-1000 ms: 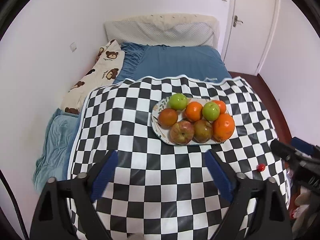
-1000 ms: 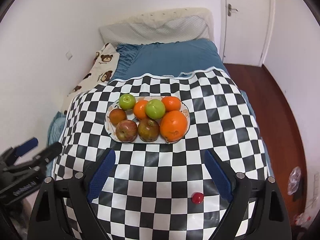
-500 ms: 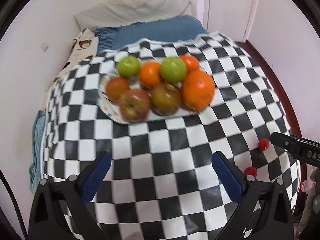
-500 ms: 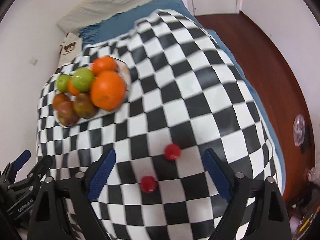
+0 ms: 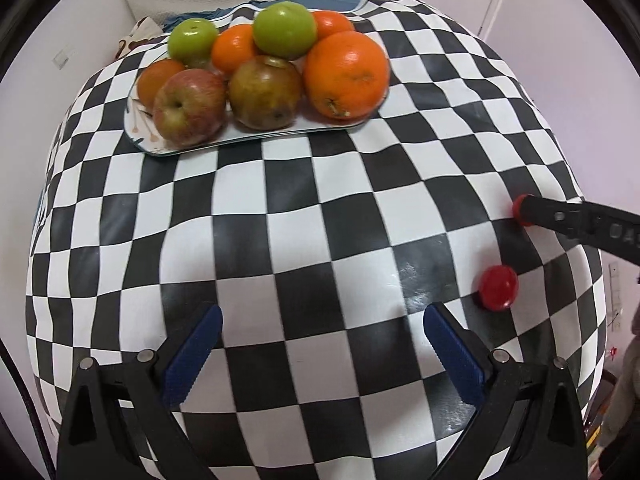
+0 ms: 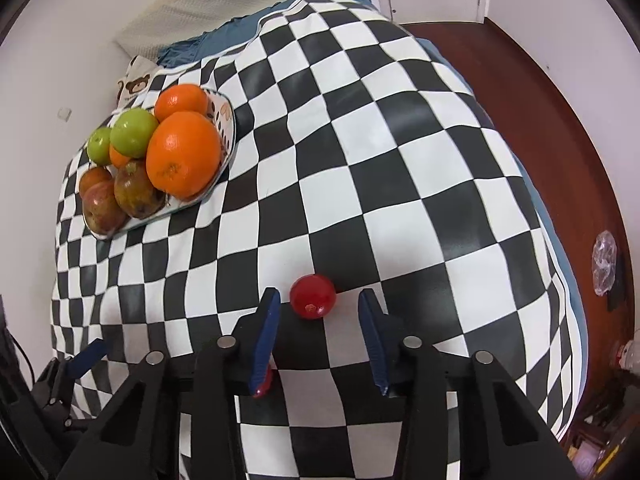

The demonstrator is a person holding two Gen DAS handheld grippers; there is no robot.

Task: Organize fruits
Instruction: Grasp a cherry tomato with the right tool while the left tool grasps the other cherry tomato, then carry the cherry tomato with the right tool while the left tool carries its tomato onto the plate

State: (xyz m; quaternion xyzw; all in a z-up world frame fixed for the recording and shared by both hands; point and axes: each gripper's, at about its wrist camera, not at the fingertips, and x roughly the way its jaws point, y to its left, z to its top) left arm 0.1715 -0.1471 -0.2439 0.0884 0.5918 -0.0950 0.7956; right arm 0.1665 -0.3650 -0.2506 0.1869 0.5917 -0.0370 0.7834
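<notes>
The checkered cloth (image 6: 400, 184) covers most of the surface, dropping away at its right edge toward the blue bedding (image 6: 560, 240) and the red-brown floor (image 6: 568, 112). Its middle and far right squares lie bare, leaving wide room between the plate and the near edge.

The plate (image 5: 256, 136) sits far left on the cloth, its long axis running left to right in the left wrist view, rim just clear of the cloth's far edge. On it are piled a large orange (image 5: 346, 76) at the right end with its stem scar turned toward the near side, two smaller oranges, two green apples (image 5: 284, 30), a brownish apple (image 5: 264, 92) and a red apple (image 5: 188, 106) whose stem dimple faces near-left.

The left gripper (image 5: 320, 344) hangs above bare cloth near the front edge, blue pads spread wide, holding nothing.

The right gripper (image 6: 320, 320) is low over the cloth, its pads partly open on either side of a small red fruit (image 6: 313, 295), which lies just beyond the tips and touches neither. This fruit is round, with no clear long axis.

A second small red fruit (image 5: 498, 287) rests on the cloth near and left of the first, just beside the right gripper's left finger.
</notes>
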